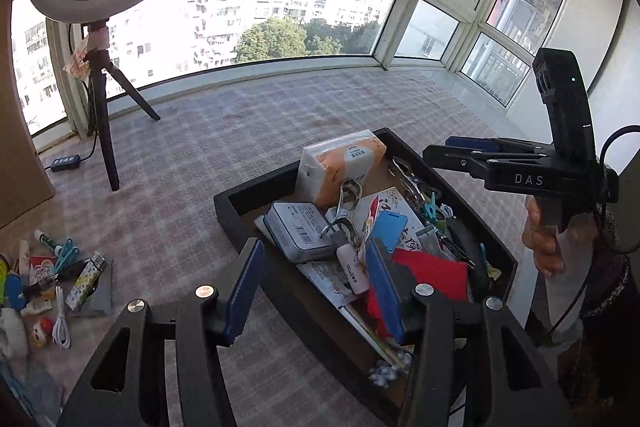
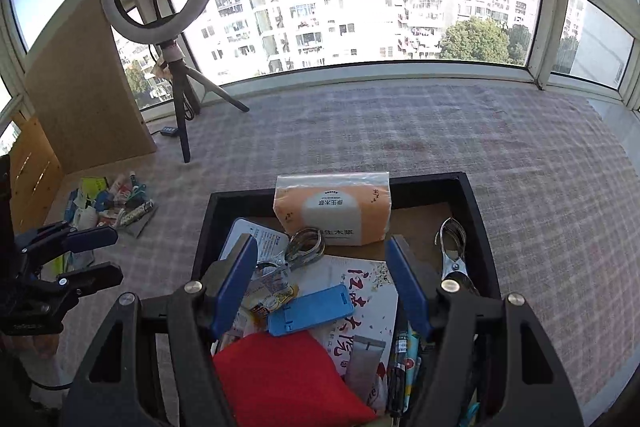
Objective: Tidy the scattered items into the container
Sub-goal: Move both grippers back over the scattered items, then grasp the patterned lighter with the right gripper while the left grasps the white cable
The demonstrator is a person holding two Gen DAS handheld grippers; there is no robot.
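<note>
A: The black tray [image 2: 478, 223] already holds the soft tissue pack [image 2: 332, 213]; what's left?

B: A scattered pile [image 1: 52, 279] on the table's checked cloth [image 1: 224, 155]. Light, small stuff; take the stiff lighter [image 1: 85, 281] across its middle.

A: Jaws?

B: Left gripper [image 1: 314, 291] and right gripper [image 2: 322, 287] both gape wide, empty. "DAS" shows on the right one.

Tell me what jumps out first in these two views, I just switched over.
The black tray, crammed with clutter: an orange tissue pack against its far wall, a red cloth nearest the right gripper. A pile of loose items waits on the checked cloth, left of the tray. Both grippers, including the left gripper, are open and empty.
</note>
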